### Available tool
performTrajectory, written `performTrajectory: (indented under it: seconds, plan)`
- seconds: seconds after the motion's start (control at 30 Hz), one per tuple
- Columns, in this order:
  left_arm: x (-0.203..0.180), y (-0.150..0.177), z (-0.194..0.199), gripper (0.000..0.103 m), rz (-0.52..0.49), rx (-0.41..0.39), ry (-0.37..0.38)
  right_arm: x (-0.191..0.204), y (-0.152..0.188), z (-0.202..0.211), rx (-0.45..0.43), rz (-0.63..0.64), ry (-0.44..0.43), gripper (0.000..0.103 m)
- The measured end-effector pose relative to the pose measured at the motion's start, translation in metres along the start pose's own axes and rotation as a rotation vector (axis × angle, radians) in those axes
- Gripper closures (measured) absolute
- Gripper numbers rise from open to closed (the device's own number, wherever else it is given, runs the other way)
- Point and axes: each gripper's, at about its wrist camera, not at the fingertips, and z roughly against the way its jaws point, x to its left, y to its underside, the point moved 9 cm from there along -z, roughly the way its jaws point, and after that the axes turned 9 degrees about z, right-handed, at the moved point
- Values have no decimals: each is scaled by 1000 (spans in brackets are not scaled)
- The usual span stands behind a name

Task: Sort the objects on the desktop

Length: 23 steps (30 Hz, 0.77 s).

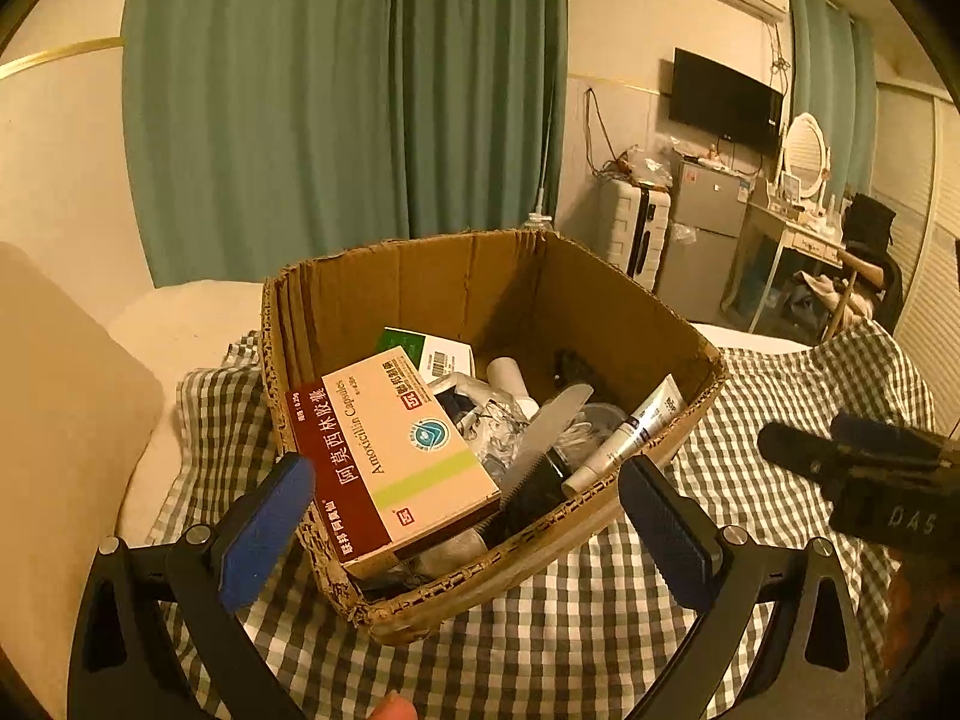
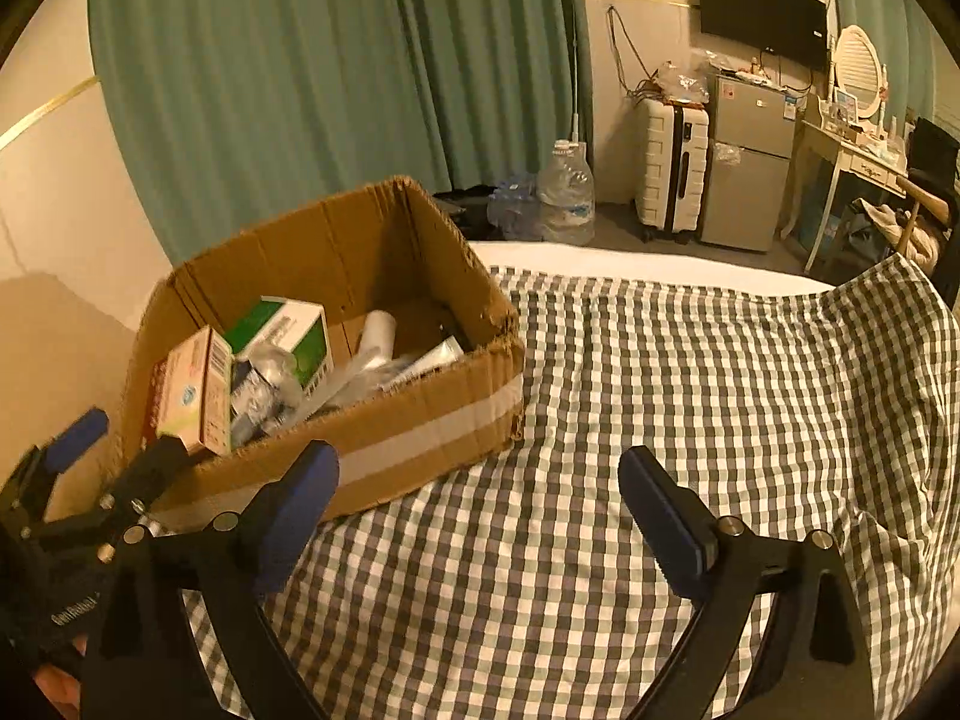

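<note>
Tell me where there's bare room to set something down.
The checked cloth right of the box is bare up to the white bed edge. A bare strip also lies in front of the box. Inside, the box is crowded: medicine carton, tube, knife.

Warm amber light over brown, green and check

The box point(image 1: 606, 300) was brown cardboard with a pale tape band; the cloth point(image 2: 690, 372) under it was grey-green and white gingham. Inside, at 8 o'clock, the carton point(image 1: 390, 456) was cream with a maroon edge and lime stripe; at 11 o'clock a green-and-white pack point(image 2: 288, 330). The tube point(image 1: 630, 429) was white. Curtains point(image 1: 336, 96) were teal. Gripper pads point(image 2: 660, 516) were blue on black arms.
</note>
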Motion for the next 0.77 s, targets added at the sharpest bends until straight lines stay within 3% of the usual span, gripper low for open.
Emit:
performTrajectory:
  seconds: [0.47,0.77]
  plan:
    - [-2,3,-1,0,-44,-35,-16,12,19,-16,52,19,-8,8]
    - [-2,2,0,0,6,-15,28,12,22,-16,61,1,-6,8]
